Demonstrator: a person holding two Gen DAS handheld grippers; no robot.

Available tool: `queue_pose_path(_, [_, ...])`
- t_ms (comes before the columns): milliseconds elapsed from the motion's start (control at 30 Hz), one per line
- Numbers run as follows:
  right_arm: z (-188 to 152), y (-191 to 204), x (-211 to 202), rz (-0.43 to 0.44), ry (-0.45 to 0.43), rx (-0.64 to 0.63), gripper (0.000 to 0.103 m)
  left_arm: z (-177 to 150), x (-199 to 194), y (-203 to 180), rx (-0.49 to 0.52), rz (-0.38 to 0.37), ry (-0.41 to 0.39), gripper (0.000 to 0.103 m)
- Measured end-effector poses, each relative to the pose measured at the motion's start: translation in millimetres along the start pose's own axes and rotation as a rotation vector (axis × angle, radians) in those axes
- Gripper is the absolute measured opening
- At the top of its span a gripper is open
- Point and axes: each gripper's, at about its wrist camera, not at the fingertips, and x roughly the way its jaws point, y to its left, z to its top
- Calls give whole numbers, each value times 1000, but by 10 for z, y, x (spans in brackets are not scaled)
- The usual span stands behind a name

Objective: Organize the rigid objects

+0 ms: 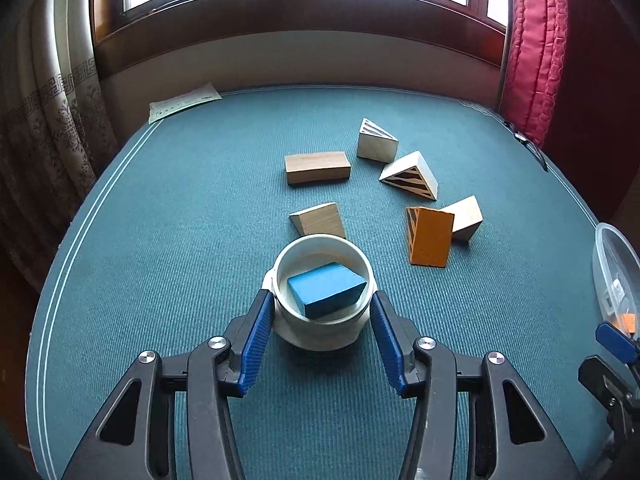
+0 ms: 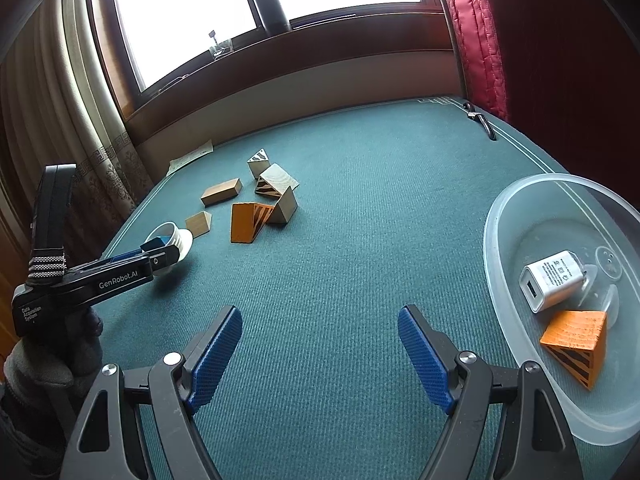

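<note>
- Left wrist view: the left gripper (image 1: 318, 298) points down at a white round plastic cup (image 1: 320, 332) that is on a table with a green woven cloth (image 1: 160, 240).
- Its blue pads (image 1: 256, 332) lie against the two outer sides of the cup, so the tongs are narrow and hold the cup.
- A blue painted wooden block (image 1: 326, 288) lies inside the cup, tilted against the wall.
- Just behind the cup stands a plain wooden wedge (image 1: 318, 220), and further back lies a plain wooden rectangular block (image 1: 318, 167).
- To the right an orange wooden block with black stripes on one side (image 1: 430, 236) leans on a pale wooden block (image 1: 468, 216).
- Behind them are two white triangular blocks with black stripes, a nearer one (image 1: 410, 178) and a farther one (image 1: 376, 140).
- Right wrist view: the right gripper (image 2: 320, 320) hangs over the bare cloth with its tongs wide and nothing between them.
- On its right a clear plastic bowl (image 2: 492, 232) holds a white USB charger (image 2: 552, 280) and an orange striped wedge (image 2: 576, 340), which touch each other.
- On the left, a hand in a dark glove (image 2: 76, 344) carries the left gripper, and the cup in its tips looks tilted.
- The loose blocks lie in a group near the far left part of the table, well apart from the bowl.
</note>
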Motion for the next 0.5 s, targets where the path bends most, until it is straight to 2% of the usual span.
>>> queue_pose_path(167, [6, -1, 4, -1, 4, -4, 84, -85, 53, -25, -23, -42, 50, 52])
queue_pose_path(300, [27, 79, 21, 11, 4, -29, 84, -128, -2, 4, -34, -57, 45, 53])
queue_pose_path(500, [120, 273, 81, 81, 20, -45, 84, -219, -97, 129, -33, -67, 29, 57])
